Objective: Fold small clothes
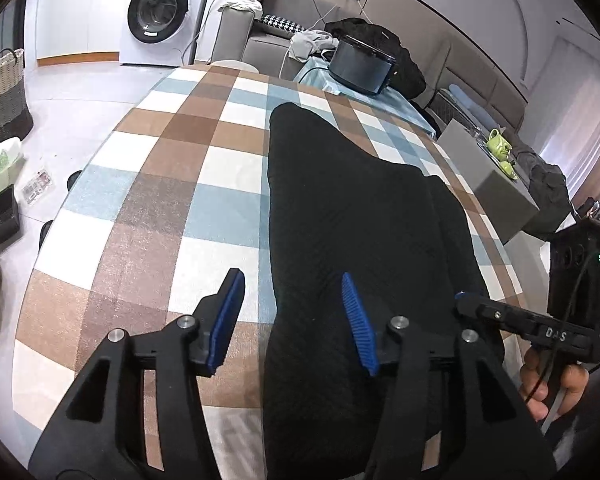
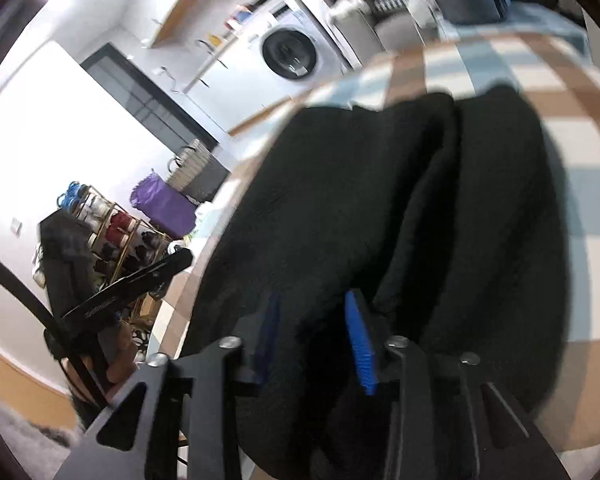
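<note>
- The black garment (image 1: 352,216) lies lengthwise on the checked tablecloth (image 1: 172,168), already doubled into a long strip, with a second layer showing along its right edge.
- Its near end hangs over the table edge toward the person, so the cloth could slide off if it is tugged that way.
- The left gripper (image 1: 296,320) hovers over the near left edge of the garment with its jaws apart and nothing between them; one blue pad sits over the tablecloth, the other over the fabric.
- If it closes from here it may catch only the top layer, or pinch the tablecloth too, and drag the whole cover.
- The right gripper (image 2: 316,340) is low over the garment, jaws part-way apart with fabric bunched between them; the view is blurred, so I cannot tell whether it grips.
- A quick, uneven lift by one side would likely skew the fold and undo the layers.
</note>
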{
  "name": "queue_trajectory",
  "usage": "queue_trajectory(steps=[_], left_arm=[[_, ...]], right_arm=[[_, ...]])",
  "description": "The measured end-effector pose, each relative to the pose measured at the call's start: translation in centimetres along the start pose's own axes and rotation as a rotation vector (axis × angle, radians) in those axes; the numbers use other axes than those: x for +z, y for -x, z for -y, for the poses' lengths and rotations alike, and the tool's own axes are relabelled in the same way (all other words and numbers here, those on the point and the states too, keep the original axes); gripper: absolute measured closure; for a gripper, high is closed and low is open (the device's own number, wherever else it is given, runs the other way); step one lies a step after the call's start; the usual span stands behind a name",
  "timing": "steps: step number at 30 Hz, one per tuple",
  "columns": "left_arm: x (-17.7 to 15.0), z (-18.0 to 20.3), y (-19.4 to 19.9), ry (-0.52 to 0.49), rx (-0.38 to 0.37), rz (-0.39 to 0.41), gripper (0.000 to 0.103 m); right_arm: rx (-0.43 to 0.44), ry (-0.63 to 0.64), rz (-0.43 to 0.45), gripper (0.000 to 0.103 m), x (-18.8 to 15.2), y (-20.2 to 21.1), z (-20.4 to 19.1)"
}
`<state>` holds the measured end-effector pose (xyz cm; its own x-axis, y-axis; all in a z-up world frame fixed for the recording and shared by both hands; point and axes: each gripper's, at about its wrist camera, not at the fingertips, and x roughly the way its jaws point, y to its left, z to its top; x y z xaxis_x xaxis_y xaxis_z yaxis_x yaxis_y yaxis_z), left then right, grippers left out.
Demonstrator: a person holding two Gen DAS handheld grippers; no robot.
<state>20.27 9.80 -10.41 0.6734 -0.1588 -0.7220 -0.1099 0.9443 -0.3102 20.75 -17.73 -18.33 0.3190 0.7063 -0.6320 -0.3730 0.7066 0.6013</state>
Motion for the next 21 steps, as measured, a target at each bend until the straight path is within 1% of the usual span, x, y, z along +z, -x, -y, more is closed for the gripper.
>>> queue_trajectory(steps=[3, 6, 8, 9, 11, 12, 14, 15, 16, 17, 18, 19, 20, 21], left_arm=[[-0.1, 0.4, 0.0, -0.008, -0.016, -0.002, 0.055], [-0.1, 0.9, -0.5, -0.009, -0.025, -0.01, 0.055], [-0.2, 1.1, -0.7, -0.008, -0.03, -0.018, 0.055], [-0.3, 1.3, -0.8, -0.012, -0.035, -0.021, 0.055], [-0.3, 1.7, -0.8, -0.022, -0.039, -0.022, 0.055], [-0.4, 1.9, -0.8, -0.03, -0.042, -0.021, 0.055], [-0.5, 2.3, -0.9, -0.038, -0.041, -0.026, 0.055], [-0.5, 2.5, -1.1, -0.041, -0.043, -0.034, 0.055], [-0.6, 2.6, -1.2, -0.045, -0.044, -0.041, 0.055], [-0.8, 2.7, -1.5, -0.05, -0.045, -0.051, 0.055], [-1.0, 2.9, -1.9, -0.058, -0.045, -0.066, 0.055], [-1.2, 2.9, -2.1, -0.062, -0.046, -0.076, 0.055], [-1.2, 2.9, -2.3, -0.063, -0.049, -0.088, 0.055], [-1.3, 2.9, -2.4, -0.062, -0.049, -0.092, 0.055]], right_arm=[[0.018, 0.007, 0.022, 0.071, 0.1, 0.4, -0.4], [-0.011, 0.013, -0.019, 0.071, -0.1, -0.5, -0.6], [-0.035, -0.009, -0.04, 0.072, -0.4, -1.6, 0.0], [-0.038, -0.031, -0.041, 0.074, -0.6, -2.0, 0.3], [-0.008, -0.05, -0.015, 0.092, -0.7, -2.2, 0.5], [0.027, -0.052, 0.002, 0.094, -0.6, -1.9, 0.4], [0.08, -0.019, 0.084, 0.095, -0.4, -0.2, -0.4], [0.07, 0.008, 0.116, 0.095, -0.3, 0.7, -0.9], [0.046, 0.017, 0.129, 0.095, -0.2, 1.2, -1.1], [0.015, 0.014, 0.117, 0.095, 0.0, 1.2, -1.0], [-0.043, 0.013, 0.086, 0.095, 0.1, 0.7, -0.6], [-0.082, 0.022, 0.057, 0.095, 0.0, 0.2, -0.3], [-0.119, 0.033, 0.02, 0.094, -0.1, -0.5, -0.1], [-0.135, 0.032, 0.002, 0.094, -0.1, -0.8, 0.1]])
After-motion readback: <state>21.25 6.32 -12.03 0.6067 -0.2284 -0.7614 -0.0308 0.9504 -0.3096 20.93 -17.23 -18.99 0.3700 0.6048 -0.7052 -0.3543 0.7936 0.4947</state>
